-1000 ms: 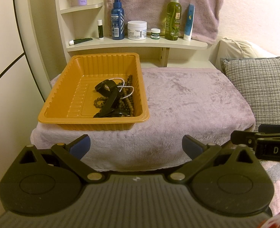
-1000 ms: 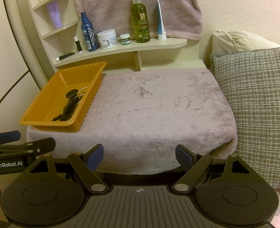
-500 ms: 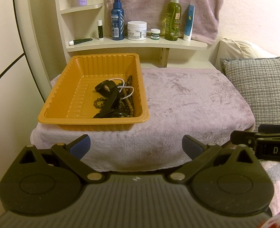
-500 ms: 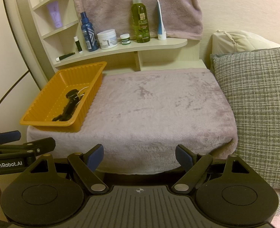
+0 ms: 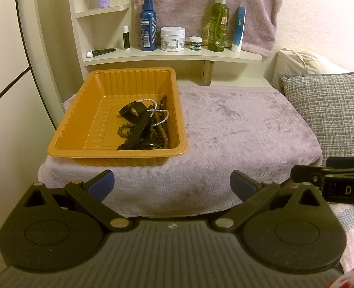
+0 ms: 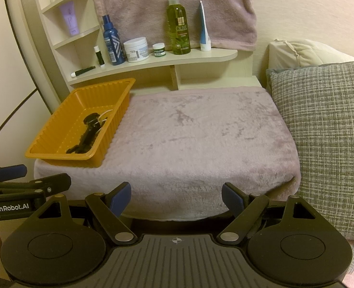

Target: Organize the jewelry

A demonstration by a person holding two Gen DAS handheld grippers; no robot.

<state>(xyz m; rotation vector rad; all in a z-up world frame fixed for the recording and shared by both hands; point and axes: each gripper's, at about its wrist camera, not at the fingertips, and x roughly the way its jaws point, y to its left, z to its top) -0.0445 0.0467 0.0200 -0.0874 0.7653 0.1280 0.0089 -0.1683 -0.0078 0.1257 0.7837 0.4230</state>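
Jaws of left gripper (image 5: 172, 183) and right gripper (image 6: 176, 198) apart, empty; orange tray (image 5: 81, 120) with brown beads (image 5: 161, 126), pearl strand (image 5: 159, 114), black pieces (image 5: 138, 126).

So we count one orange tray (image 5: 66, 141) at the left edge of the mauve-covered bench (image 5: 237, 129), with one tangle of jewelry (image 5: 144, 127) in it: one pearl strand, one black strap-like piece, plus brown beads we can't split into separate strings. On the long shelf (image 5: 249, 58): two spray bottles, two jars, two upright tubes, one tube lying flat. Higher corner shelves add one purple tube, one white bottle, one box. Two pillows at the right edge, two grippers.
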